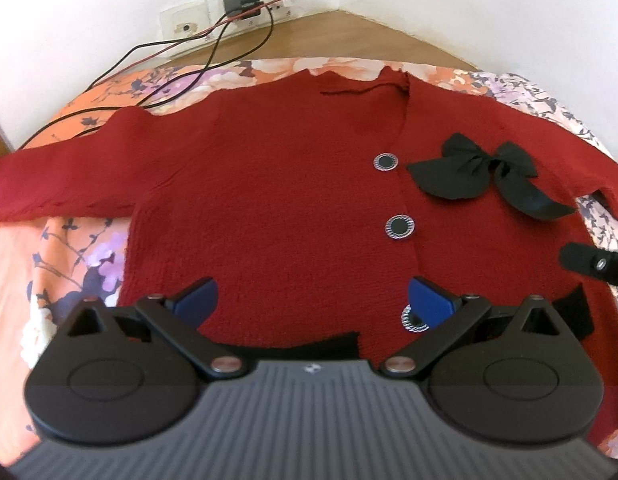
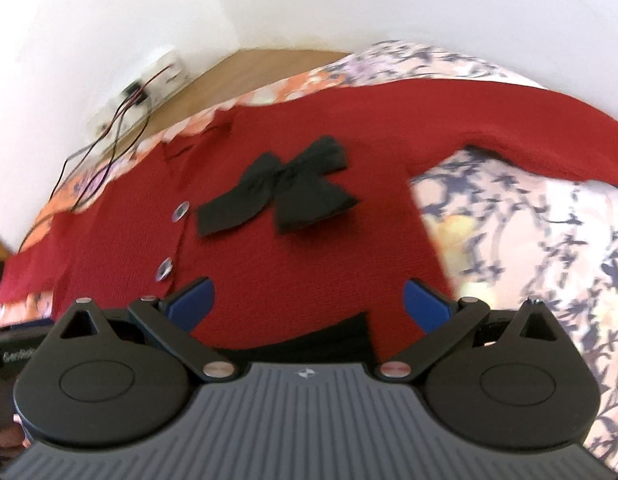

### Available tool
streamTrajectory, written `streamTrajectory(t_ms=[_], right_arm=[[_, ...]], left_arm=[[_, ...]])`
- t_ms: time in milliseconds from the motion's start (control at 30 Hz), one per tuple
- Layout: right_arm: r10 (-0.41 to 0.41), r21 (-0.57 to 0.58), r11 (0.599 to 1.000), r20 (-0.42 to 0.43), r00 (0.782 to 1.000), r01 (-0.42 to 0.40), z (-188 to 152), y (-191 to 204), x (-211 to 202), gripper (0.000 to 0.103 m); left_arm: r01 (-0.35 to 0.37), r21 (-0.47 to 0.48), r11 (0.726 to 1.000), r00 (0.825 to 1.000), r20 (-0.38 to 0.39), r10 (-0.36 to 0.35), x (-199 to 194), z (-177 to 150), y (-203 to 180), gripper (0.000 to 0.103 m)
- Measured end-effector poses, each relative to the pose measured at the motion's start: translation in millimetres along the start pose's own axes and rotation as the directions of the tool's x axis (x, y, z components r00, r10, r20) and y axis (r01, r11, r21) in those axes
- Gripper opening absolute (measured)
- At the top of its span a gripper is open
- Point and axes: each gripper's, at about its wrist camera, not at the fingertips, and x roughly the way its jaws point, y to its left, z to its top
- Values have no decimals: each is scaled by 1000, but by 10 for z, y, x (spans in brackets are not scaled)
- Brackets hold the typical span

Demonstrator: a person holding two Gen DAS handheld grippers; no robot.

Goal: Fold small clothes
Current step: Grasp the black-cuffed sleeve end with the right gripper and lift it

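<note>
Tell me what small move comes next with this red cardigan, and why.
Probably lower both open grippers, left gripper and right gripper, onto the hem and pinch it: the red cardigan lies spread flat, sleeves out, and neither holds anything yet.

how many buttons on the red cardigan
3, in a line down the cardigan front: top button beside the bow, middle button below it, bottom button half hidden behind the left gripper.

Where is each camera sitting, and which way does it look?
Left wrist: on the left hand-held gripper, open, at the red cardigan hem, facing its collar and the wall; the right hand-held gripper's tip shows.
Right wrist: on the right hand-held gripper, open, over the bow side.
Both share the cardigan, black bow, buttons, floral sheet.
</note>
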Motion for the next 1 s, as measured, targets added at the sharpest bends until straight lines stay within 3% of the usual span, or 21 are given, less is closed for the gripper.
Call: streamTrajectory(t_ms=[200, 500, 667, 767, 1000], right_arm=[[-72, 125, 990, 59, 996, 64, 147, -630, -146, 103], [-241, 346, 920, 133, 961, 183, 300, -1809, -302, 103], [-204, 449, 886, 165, 965, 111, 365, -2411, -251, 103], [-160, 482, 876, 225, 961, 33, 394, -2598, -229, 103], [-116, 516, 852, 352, 929, -89, 417, -2799, -129, 103]], left_arm=[[32, -15, 999, 999, -2, -32, 62, 83, -90, 103], [35, -15, 999, 999, -28, -36, 333, 135, -284, 103], [27, -23, 999, 994, -101, -29, 534, 62, -390, 103], [-4, 14, 1000, 996, -93, 5, 546, 35, -455, 103], [-38, 15, 999, 994, -98, 39, 571, 22, -499, 103]])
